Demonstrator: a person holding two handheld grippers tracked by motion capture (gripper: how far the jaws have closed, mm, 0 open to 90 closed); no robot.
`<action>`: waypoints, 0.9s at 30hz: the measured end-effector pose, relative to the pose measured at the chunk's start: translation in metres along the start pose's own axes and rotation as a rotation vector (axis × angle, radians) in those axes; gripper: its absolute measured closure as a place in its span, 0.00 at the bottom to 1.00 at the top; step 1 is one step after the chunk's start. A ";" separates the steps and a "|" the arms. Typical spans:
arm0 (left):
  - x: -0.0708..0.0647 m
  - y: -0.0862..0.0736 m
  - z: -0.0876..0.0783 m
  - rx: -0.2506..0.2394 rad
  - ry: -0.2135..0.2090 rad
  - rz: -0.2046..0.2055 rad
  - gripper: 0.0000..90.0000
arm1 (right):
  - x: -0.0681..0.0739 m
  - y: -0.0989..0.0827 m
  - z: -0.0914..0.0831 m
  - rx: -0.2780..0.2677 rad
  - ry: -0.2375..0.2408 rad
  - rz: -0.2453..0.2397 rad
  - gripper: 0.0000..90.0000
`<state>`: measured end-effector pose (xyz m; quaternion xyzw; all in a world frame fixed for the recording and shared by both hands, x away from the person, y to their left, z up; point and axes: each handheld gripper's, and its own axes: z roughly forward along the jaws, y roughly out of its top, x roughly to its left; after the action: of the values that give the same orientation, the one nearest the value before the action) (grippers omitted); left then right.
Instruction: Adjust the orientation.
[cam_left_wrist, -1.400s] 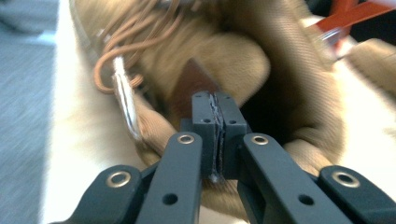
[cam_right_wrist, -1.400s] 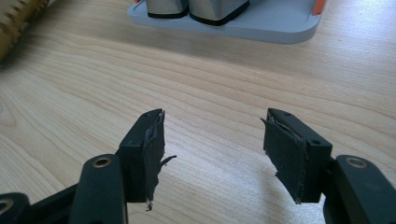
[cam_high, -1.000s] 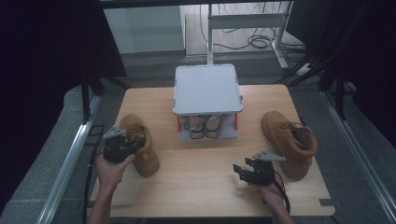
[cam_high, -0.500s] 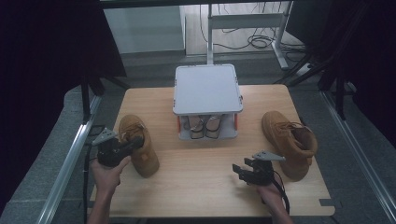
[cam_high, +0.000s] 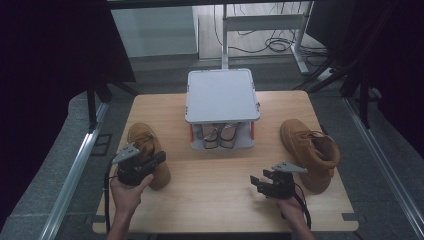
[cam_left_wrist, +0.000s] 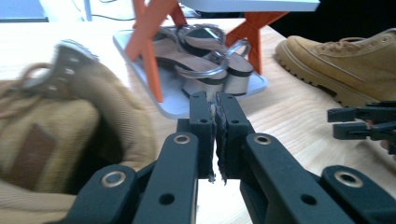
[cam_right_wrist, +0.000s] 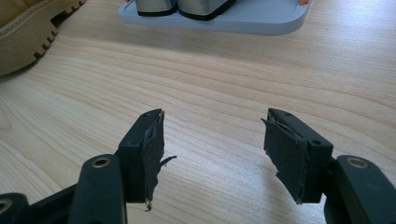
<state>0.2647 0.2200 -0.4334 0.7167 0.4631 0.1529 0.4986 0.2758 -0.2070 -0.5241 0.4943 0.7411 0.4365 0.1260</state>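
A tan boot (cam_high: 145, 145) stands at the table's left, and its collar is blurred at the left of the left gripper view (cam_left_wrist: 56, 126). My left gripper (cam_high: 158, 159) hovers over the boot's near end. Its jaws (cam_left_wrist: 215, 105) are shut with nothing between the pads. The second tan boot (cam_high: 310, 150) stands at the right (cam_left_wrist: 345, 60). Just left of it my right gripper (cam_high: 257, 183) rests low over the bare wood, open and empty (cam_right_wrist: 212, 135). A grey two-tier rack (cam_high: 222, 95) in the middle holds silver-strapped sandals (cam_left_wrist: 205, 70) on its lower shelf.
The rack's orange legs (cam_left_wrist: 149, 51) and grey base tray (cam_right_wrist: 243, 21) stand ahead of both grippers. A boot's lugged sole (cam_right_wrist: 28, 32) lies at the upper left of the right gripper view. Bare wood (cam_high: 210, 190) lies between the two hands. Metal rails run along both table sides.
My left gripper has shifted off the boot's opening, back toward the near edge and slightly right, staying shut. The right gripper and both boots have kept still.
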 end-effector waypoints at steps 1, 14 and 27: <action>-0.002 -0.002 0.002 0.004 -0.002 0.002 0.96 | 0.000 0.000 0.000 0.000 -0.001 0.001 0.42; -0.004 -0.032 0.032 0.053 0.101 0.039 0.97 | 0.000 -0.002 0.002 0.002 -0.002 -0.001 0.42; 0.000 -0.039 0.041 0.027 0.145 0.036 0.99 | 0.000 -0.003 0.002 0.008 -0.003 -0.004 0.42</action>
<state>0.2725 0.1998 -0.4855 0.7186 0.4870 0.2074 0.4511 0.2754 -0.2058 -0.5274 0.4941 0.7437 0.4324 0.1258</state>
